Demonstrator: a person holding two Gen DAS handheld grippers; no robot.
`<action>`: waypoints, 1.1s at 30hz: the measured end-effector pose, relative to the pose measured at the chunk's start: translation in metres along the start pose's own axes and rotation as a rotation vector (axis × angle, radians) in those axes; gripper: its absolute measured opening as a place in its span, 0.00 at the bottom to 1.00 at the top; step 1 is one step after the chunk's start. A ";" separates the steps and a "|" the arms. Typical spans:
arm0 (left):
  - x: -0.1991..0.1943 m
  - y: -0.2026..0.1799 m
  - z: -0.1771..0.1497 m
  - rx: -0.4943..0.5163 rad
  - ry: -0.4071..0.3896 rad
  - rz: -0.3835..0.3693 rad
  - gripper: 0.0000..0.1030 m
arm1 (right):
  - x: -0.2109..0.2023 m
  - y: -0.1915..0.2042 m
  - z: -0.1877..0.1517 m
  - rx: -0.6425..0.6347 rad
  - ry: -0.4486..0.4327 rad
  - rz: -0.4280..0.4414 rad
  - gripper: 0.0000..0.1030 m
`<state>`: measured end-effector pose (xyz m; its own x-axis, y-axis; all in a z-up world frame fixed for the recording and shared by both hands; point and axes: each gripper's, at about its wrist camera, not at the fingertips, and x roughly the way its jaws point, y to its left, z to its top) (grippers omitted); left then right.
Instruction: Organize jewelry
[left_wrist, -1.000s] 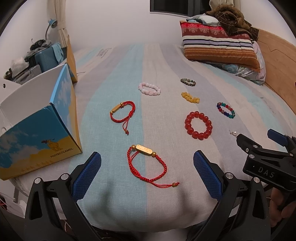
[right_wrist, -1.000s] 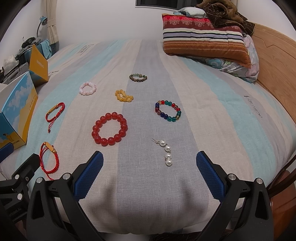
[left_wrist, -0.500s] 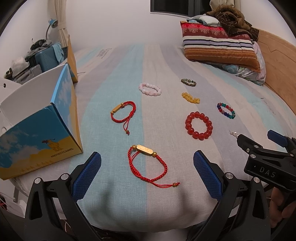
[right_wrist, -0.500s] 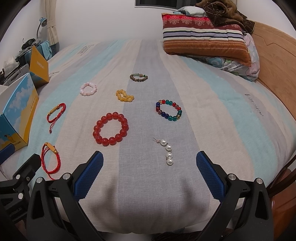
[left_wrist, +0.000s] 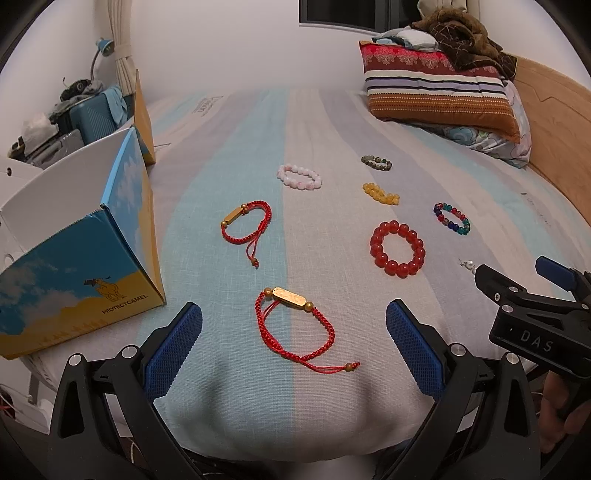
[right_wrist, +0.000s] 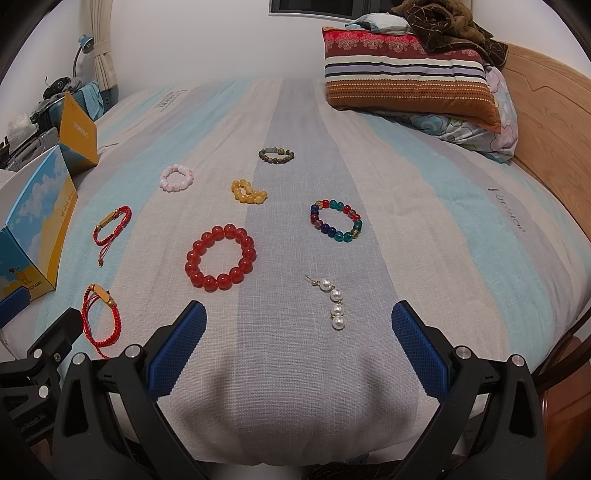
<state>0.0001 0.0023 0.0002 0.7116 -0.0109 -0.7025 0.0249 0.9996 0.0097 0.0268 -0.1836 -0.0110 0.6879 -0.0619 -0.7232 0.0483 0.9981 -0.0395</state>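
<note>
Both grippers, left (left_wrist: 293, 345) and right (right_wrist: 298, 349), are hovering wide open; the left should be straddling the cord bracelet (left_wrist: 295, 325) at its gold bar.

matt woven bedsheet (right_wrist: 406, 192), glossy red beads (right_wrist: 221, 257), pearly earring (right_wrist: 334, 303), glossy cardboard box (left_wrist: 74, 266)

Black two-finger grippers with blue textured pads

The left gripper (left_wrist: 293, 347) has black angular plastic arms, silver round screws at the joints and blue cross-hatched rubber pads (left_wrist: 173, 350) on its fingers. The right gripper (right_wrist: 299, 349) is built the same, with blue gridded pads (right_wrist: 419, 350); seen from the left wrist, its black body bears white "DAS" lettering, and bare skin of the right hand (left_wrist: 565, 421) shows beneath.
</note>
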 end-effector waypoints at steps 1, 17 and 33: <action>0.000 0.000 0.000 0.000 0.000 0.000 0.95 | 0.000 0.000 0.000 0.000 0.000 0.000 0.93; 0.000 0.000 0.000 0.001 0.001 0.001 0.95 | 0.000 0.000 -0.001 0.000 -0.001 -0.001 0.93; 0.001 0.000 0.000 0.003 0.003 0.003 0.95 | -0.003 0.000 0.000 -0.001 -0.011 -0.004 0.93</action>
<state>0.0005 0.0025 -0.0007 0.7094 -0.0080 -0.7048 0.0246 0.9996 0.0134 0.0250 -0.1834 -0.0086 0.6954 -0.0660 -0.7155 0.0504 0.9978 -0.0430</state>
